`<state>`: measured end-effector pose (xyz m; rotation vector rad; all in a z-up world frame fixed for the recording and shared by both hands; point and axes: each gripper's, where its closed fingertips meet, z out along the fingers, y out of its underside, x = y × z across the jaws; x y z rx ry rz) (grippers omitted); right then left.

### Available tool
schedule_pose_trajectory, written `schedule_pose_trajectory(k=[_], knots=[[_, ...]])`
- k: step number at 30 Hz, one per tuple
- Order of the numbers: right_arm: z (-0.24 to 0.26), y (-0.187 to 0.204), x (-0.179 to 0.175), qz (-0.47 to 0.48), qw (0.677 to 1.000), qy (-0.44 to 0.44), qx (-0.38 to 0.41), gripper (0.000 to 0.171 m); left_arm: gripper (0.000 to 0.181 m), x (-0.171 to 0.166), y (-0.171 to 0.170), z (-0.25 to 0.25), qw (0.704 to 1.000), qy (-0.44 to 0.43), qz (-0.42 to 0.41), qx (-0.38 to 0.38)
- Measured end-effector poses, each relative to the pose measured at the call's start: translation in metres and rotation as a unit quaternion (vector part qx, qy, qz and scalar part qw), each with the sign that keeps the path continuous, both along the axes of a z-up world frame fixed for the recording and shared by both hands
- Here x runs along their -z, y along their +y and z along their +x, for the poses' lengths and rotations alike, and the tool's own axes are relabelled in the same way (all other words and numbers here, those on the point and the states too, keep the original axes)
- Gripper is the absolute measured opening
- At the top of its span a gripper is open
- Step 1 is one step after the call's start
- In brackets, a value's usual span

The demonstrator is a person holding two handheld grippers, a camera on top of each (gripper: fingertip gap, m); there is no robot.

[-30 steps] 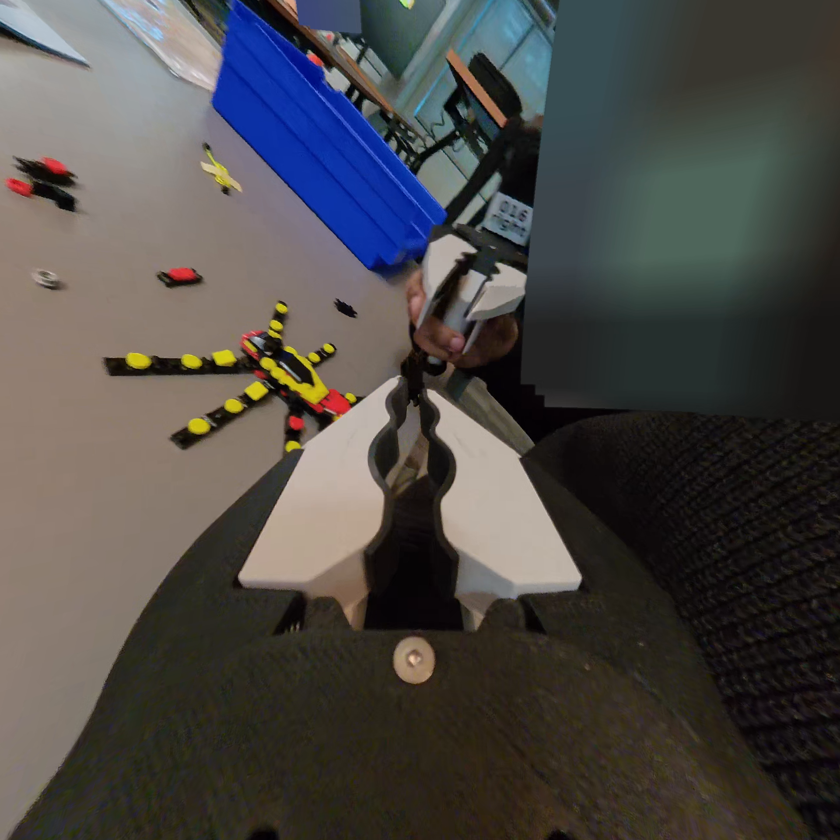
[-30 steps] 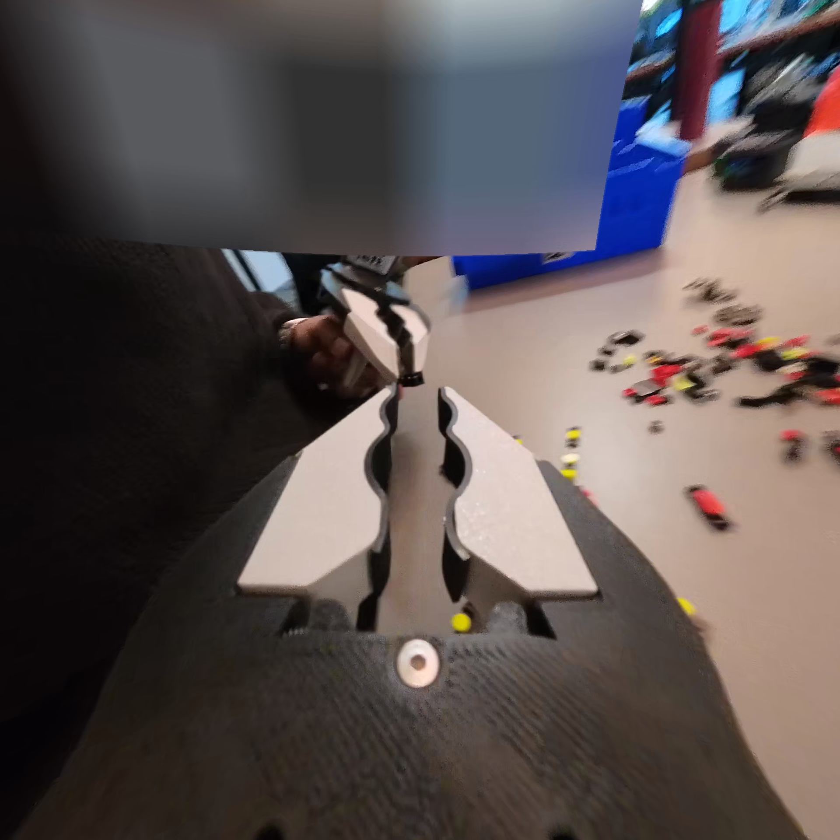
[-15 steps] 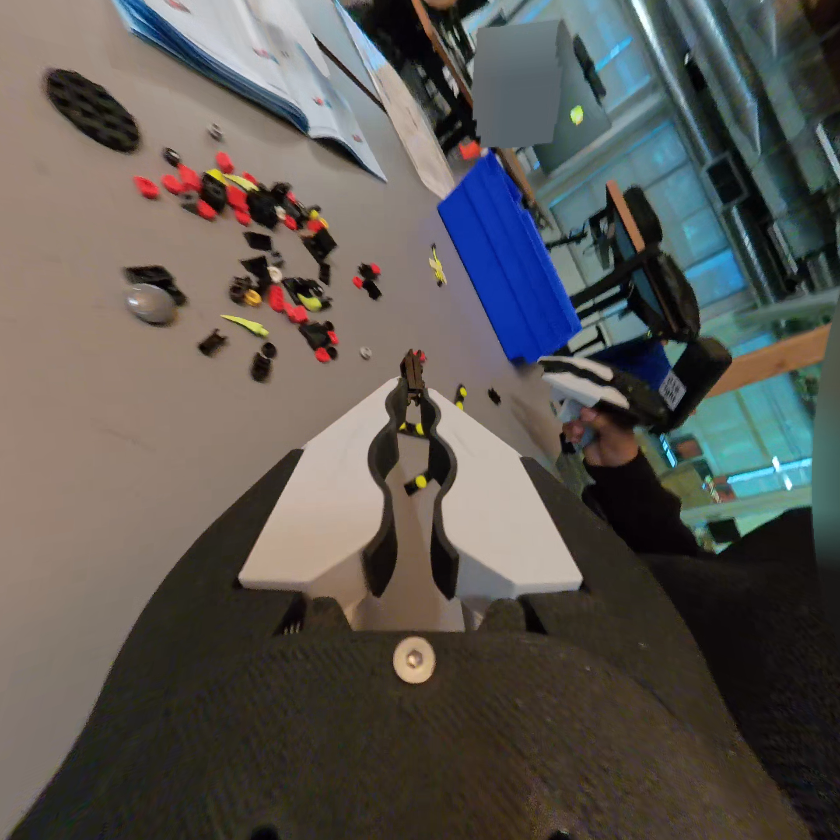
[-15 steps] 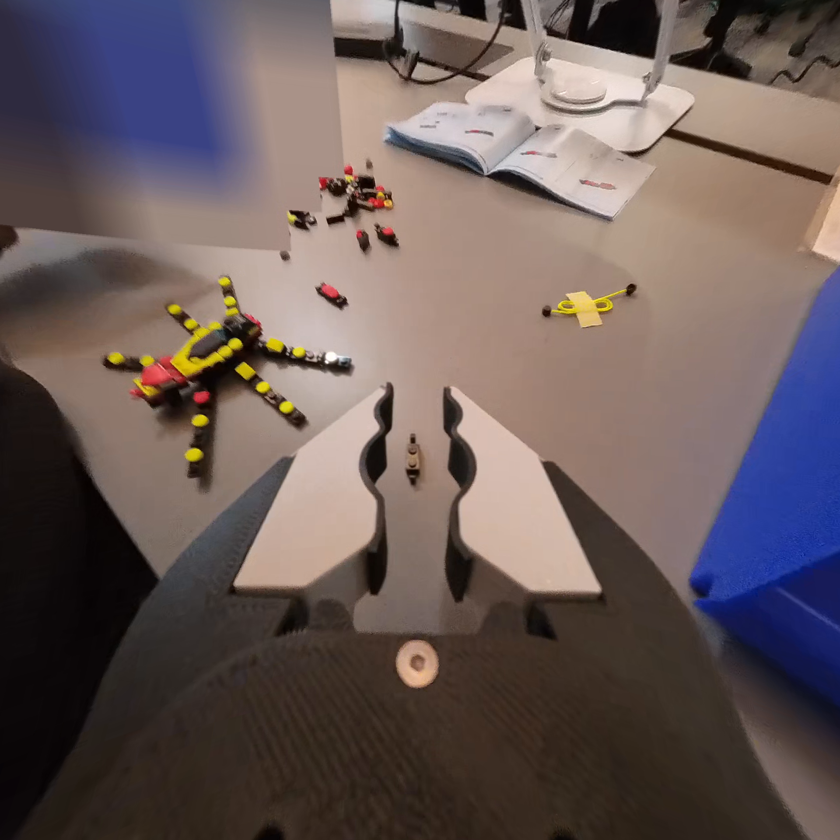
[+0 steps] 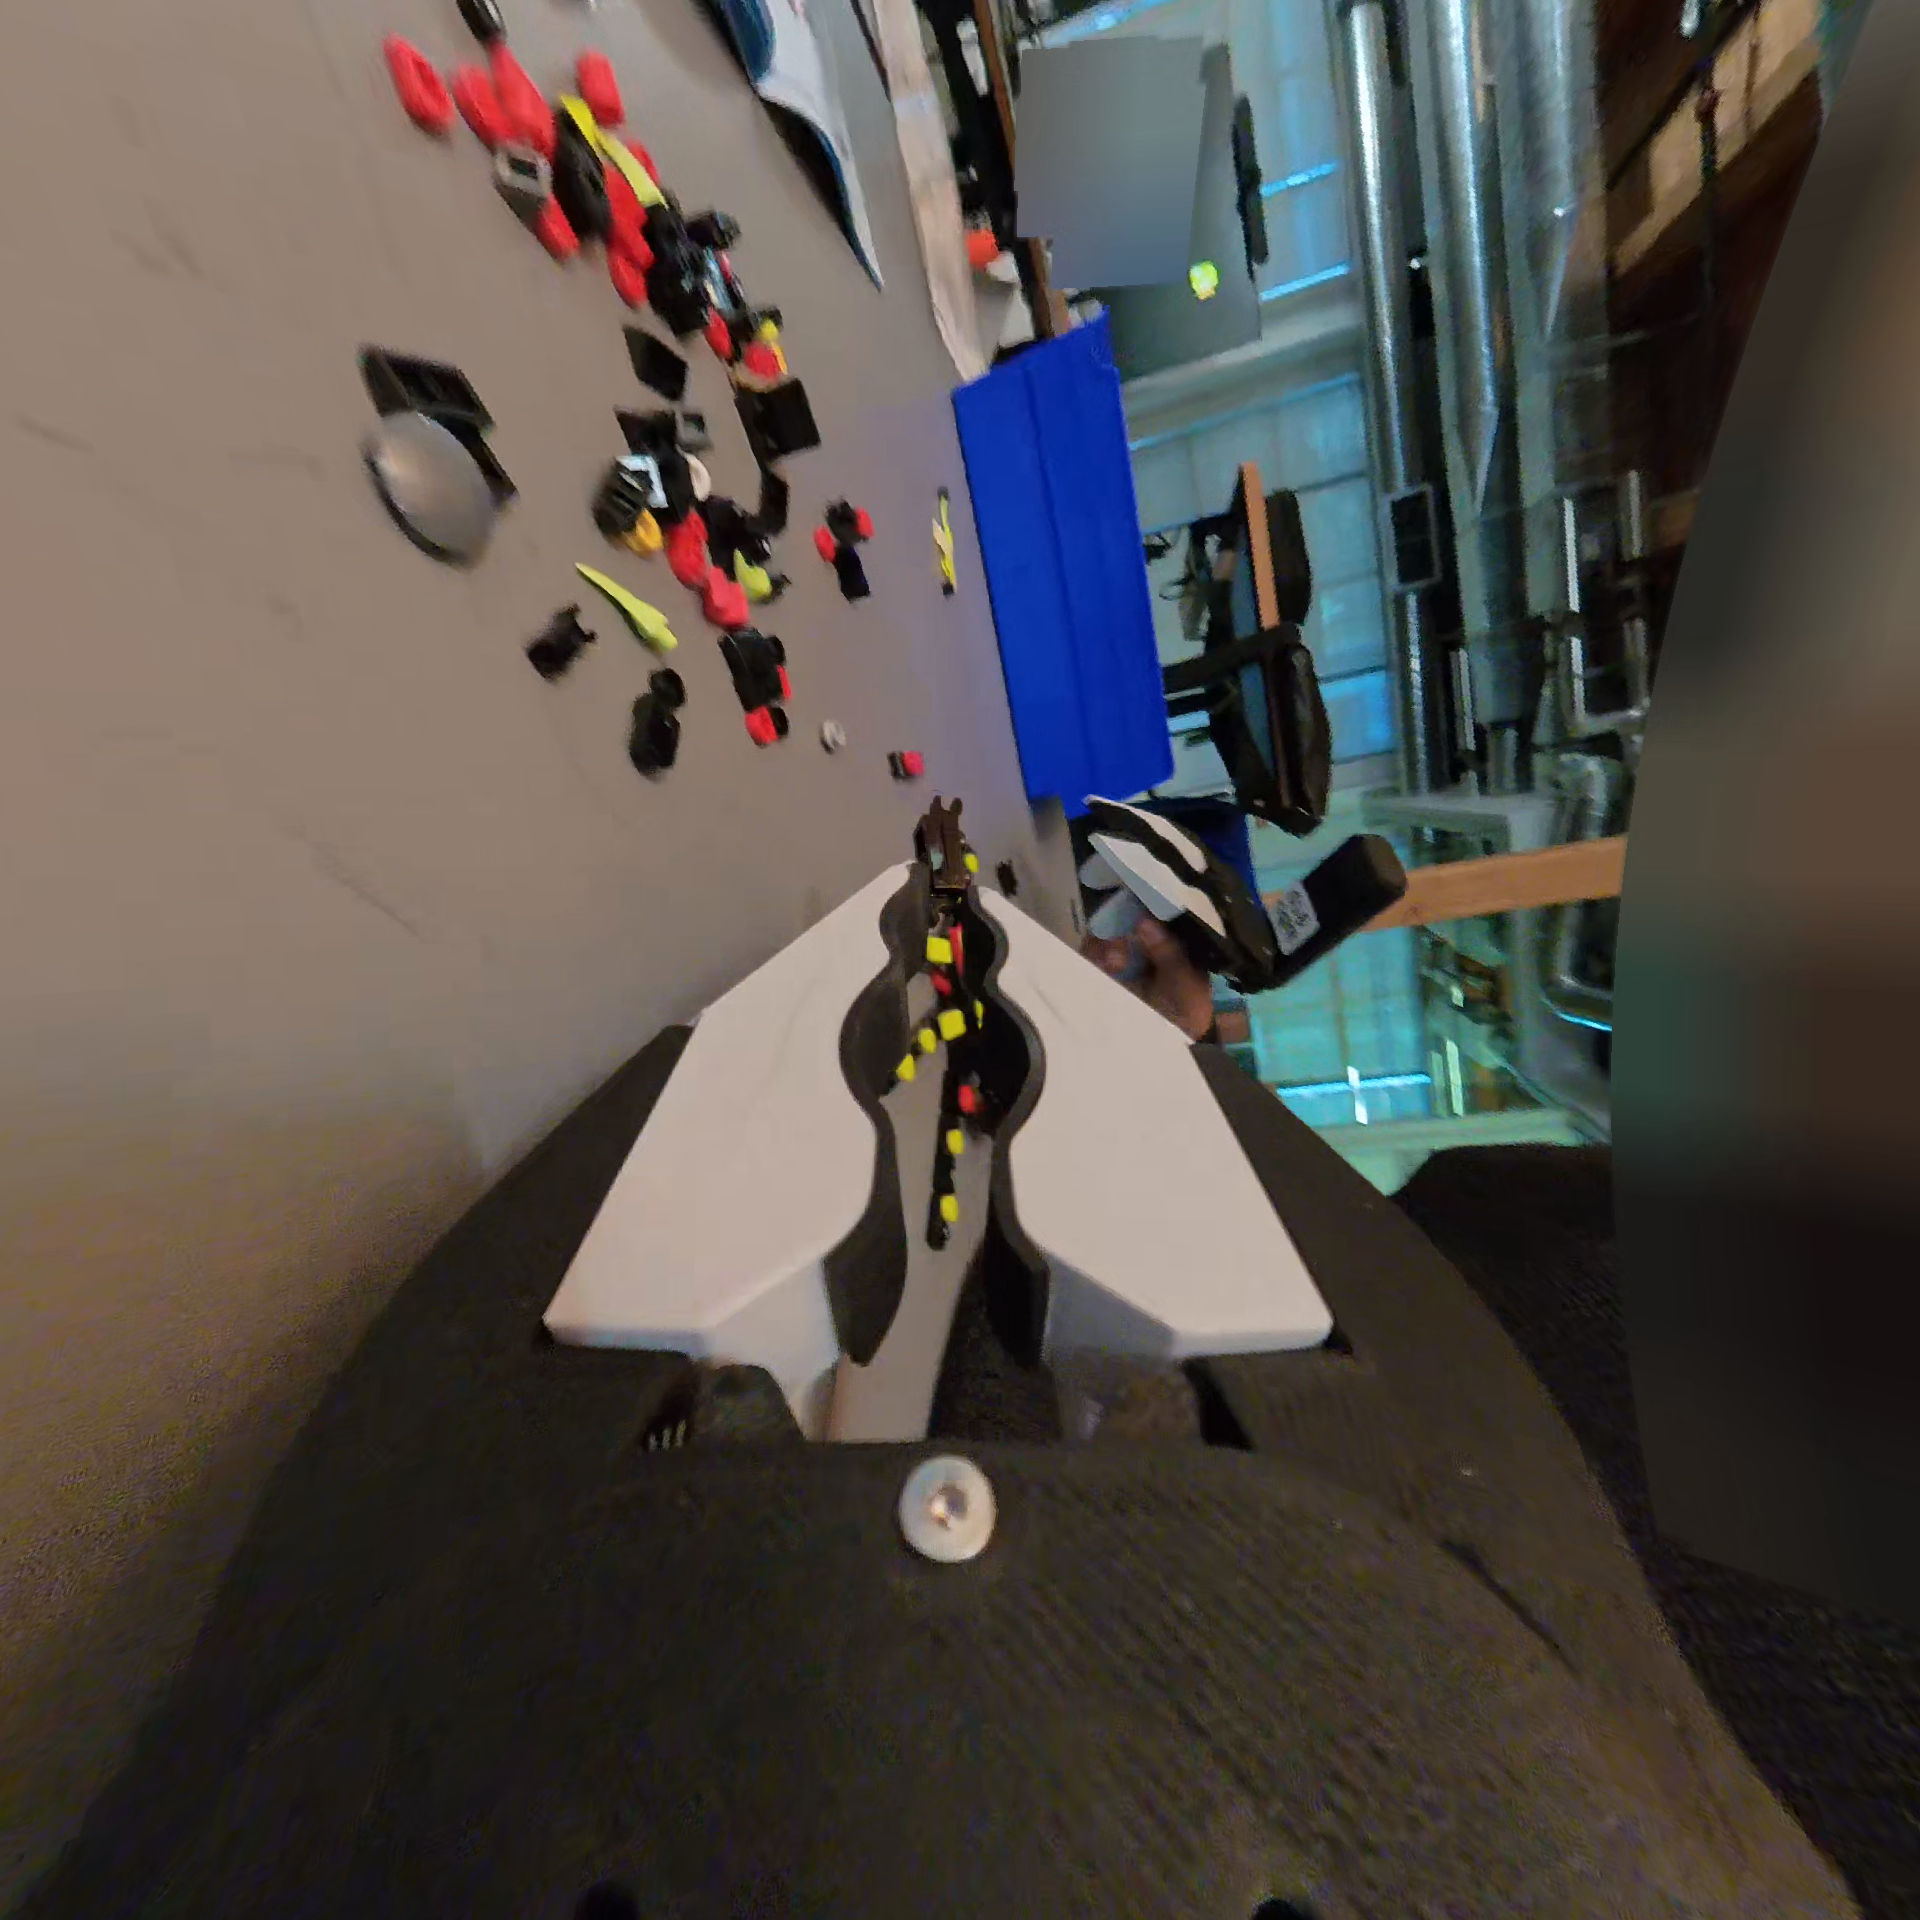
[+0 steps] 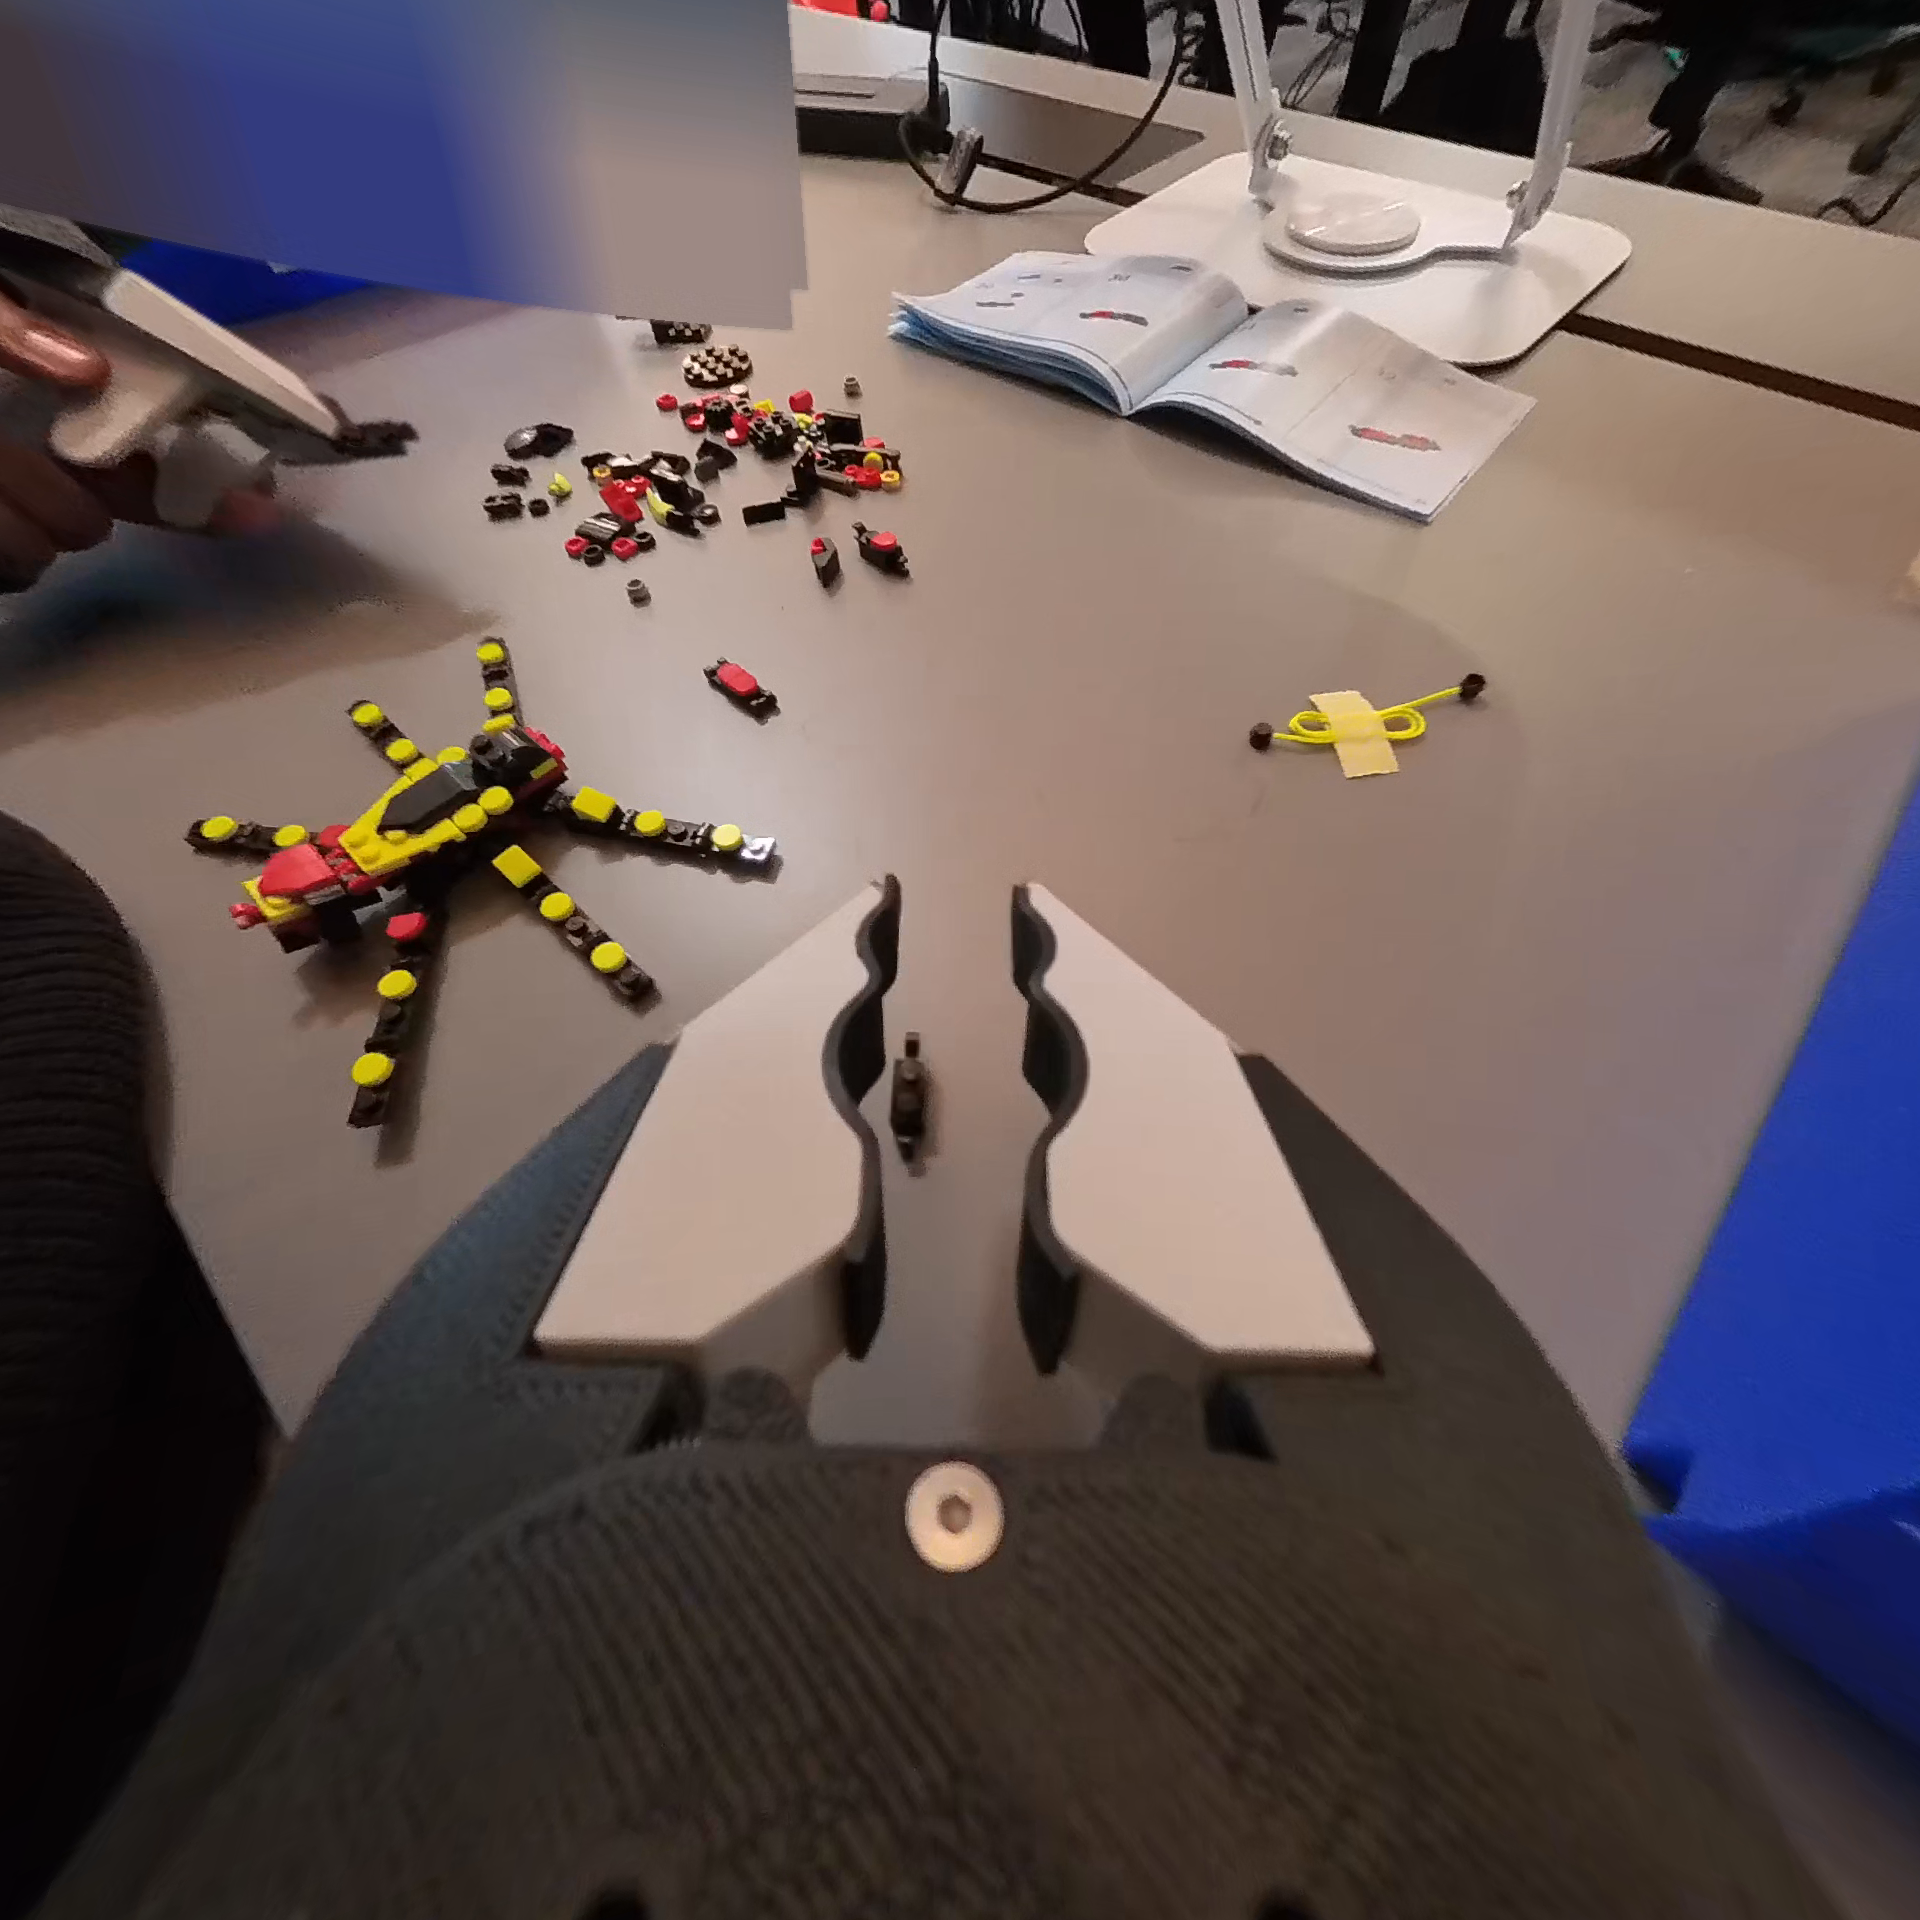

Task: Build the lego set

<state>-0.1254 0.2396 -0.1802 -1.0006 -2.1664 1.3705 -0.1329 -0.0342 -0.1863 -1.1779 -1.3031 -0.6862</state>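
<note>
On the left, the left hand-held gripper (image 6: 348, 436) hangs above the table (image 6: 1039, 644) with its jaws pinched on a small black lego piece (image 5: 940, 840) that pokes out past the tips. Below and a little to its right, the half-built lego model (image 6: 436, 831) – a red and yellow body with long black arms dotted with yellow studs – lies flat on the table. Beyond it sits the pile of loose parts (image 6: 717, 468), and one red and black piece (image 6: 740, 681) lies apart, between pile and model.

The held piece is gripped only at the very tips, so a tilt or a hard press onto the model could twist it out – it would likely bounce into the scatter. The model is not pinned, so pushing on one thin arm could slide or pivot it.

In the middle, the right hand-held gripper (image 6: 954, 894) is held open and empty; a small black part (image 6: 907, 1096) lies on the table, seen between its fingers, untouched. The model lies to its left, near but apart. Farther right are a yellow string (image 6: 1361, 719), an open instruction booklet (image 6: 1205, 353) and a blue bin (image 6: 1808, 1195).
</note>
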Motion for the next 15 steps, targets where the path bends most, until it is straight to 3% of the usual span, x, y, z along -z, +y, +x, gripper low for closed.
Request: schedule_pose_trajectory(k=[6,11,15], knots=[[-0.007,0.007,0.001,0.038,0.999,0.025,0.020,0.017,0.002,0.000,-0.001,0.000,1.000,-0.015,0.014,0.001],[-0.017,0.015,-0.027,0.042,0.991,0.120,0.052,0.009,0.003,0.026,-0.026,-0.010,0.987,0.031,-0.156,-0.016],[-0.019,0.015,-0.016,0.054,0.993,0.099,0.045,0.010,0.003,0.035,-0.033,-0.011,0.973,0.054,-0.223,-0.009]])
